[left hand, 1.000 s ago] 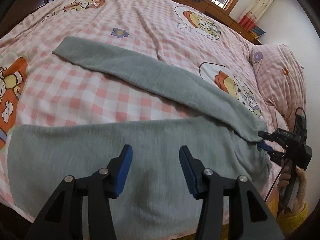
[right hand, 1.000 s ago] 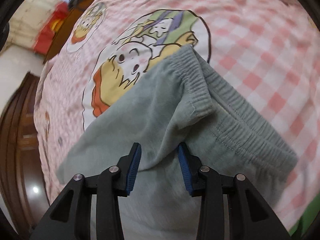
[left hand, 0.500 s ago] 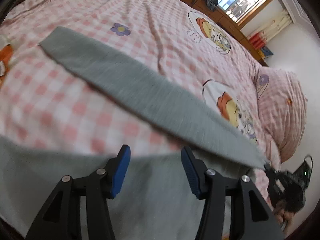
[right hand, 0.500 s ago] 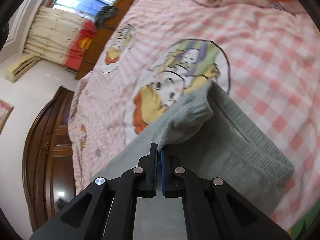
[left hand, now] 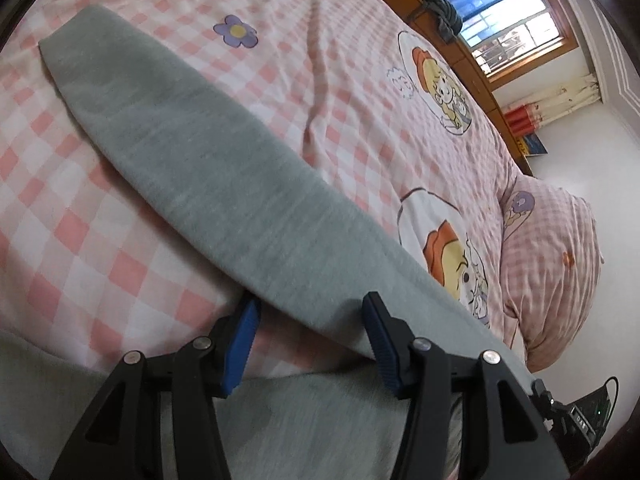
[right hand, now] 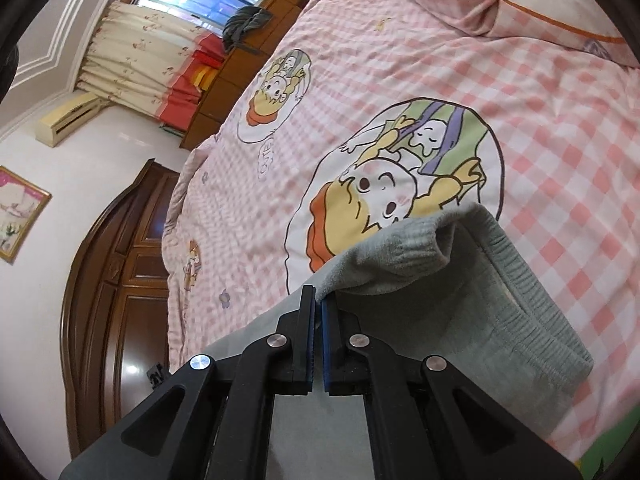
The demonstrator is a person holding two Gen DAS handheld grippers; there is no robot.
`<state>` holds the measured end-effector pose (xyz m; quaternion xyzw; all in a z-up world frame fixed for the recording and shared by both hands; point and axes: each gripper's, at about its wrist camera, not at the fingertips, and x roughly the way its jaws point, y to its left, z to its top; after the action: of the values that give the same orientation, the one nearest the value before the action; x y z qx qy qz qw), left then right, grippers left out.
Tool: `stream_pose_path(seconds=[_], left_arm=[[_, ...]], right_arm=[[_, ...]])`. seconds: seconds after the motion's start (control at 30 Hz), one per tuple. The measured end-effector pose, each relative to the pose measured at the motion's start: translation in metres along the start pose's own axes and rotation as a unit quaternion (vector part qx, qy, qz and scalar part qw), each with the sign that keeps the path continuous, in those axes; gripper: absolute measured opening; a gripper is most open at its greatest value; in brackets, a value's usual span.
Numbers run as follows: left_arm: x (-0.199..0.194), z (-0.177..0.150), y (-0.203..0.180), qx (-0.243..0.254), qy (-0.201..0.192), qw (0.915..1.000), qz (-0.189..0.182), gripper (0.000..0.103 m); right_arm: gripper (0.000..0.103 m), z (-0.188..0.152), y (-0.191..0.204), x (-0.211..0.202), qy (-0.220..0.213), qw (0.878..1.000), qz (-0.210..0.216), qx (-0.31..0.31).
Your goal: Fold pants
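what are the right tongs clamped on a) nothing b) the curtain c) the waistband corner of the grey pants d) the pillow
C: the right tongs are pinched shut on the ribbed waistband corner of the grey pants, lifting it off the pink checked bedspread.

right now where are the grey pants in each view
Left wrist: the grey pants run as one long leg from upper left down to lower right, passing between the open left claw.
Right wrist: their waistband sits lower right, pinched in the right claw.
Shared landmark: the window.
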<state>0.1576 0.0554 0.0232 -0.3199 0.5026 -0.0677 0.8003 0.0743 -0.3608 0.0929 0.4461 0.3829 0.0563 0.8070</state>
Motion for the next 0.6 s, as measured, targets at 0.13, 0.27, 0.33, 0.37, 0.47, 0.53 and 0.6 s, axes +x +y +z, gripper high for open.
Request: stream_pose_path(seconds=[0.13, 0.27, 0.33, 0.37, 0.47, 0.53, 0.6], left_arm=[[-0.004, 0.007, -0.001, -0.005, -0.011, 0.9999, -0.001, 0.055], [-0.003, 0.010, 0.001, -0.017, -0.013, 0.9998, -0.002, 0.055], [-0.003, 0.010, 0.002, -0.017, -0.016, 0.9997, -0.002, 0.050], [-0.004, 0.010, 0.001, -0.018, -0.017, 0.9997, -0.004, 0.036], [-0.010, 0.011, 0.003, -0.013, -0.026, 0.9995, -0.008, 0.017], [-0.016, 0.013, 0.003, -0.003, -0.031, 0.9995, -0.006, 0.008], [-0.023, 0.013, 0.002, 0.005, -0.036, 0.9993, -0.007, 0.003]], right_arm=[[0.003, 0.001, 0.005, -0.003, -0.001, 1.000, 0.008, -0.008], [0.003, 0.002, 0.011, -0.006, -0.001, 1.000, 0.012, -0.022], [0.003, 0.001, 0.012, -0.007, -0.001, 1.000, 0.007, -0.029], [0.003, 0.001, 0.011, -0.006, 0.002, 0.999, 0.005, -0.031], [0.003, -0.001, 0.006, -0.004, 0.009, 0.999, 0.004, -0.031], [0.003, -0.003, 0.002, -0.004, 0.015, 0.999, 0.005, -0.029], [0.003, -0.004, -0.001, -0.005, 0.021, 0.999, 0.003, -0.033]])
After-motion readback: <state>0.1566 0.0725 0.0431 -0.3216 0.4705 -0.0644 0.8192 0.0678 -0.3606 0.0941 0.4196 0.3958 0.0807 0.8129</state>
